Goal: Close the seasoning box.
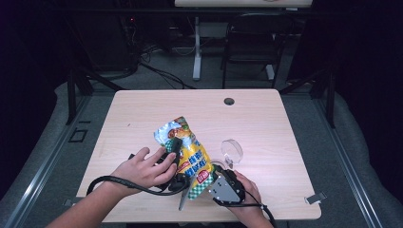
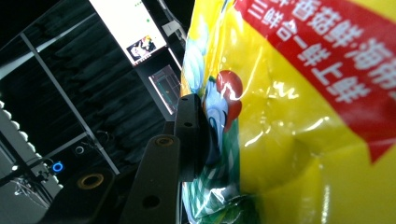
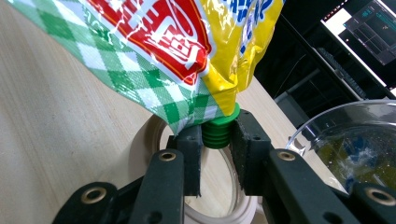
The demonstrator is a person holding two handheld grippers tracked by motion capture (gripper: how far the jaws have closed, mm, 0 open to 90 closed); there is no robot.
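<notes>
1. The yellow pouch (image 1: 190, 154) lies tilted near the table's (image 1: 266, 118) front edge, middle.
2. The right gripper (image 3: 215, 154) is clamped on the pouch's green cap (image 3: 218, 133).
3. The left gripper (image 1: 177, 156) presses one visible jaw against the pouch body; its closure cannot be determined.
4. A clear bowl (image 1: 232, 151) stands just right of the pouch.

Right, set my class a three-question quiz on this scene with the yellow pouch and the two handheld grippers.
1. True or false: the right gripper has its jaws closed on the green ribbed plastic cap.
2. Which gripper grips the body of the glossy yellow plastic pouch with red label: A left, B right?
3. Fill in: beside the pouch on the pale wooden table stands a clear round ____.

Key: 1 true; 2 A, the left gripper; 3 bowl.
</notes>
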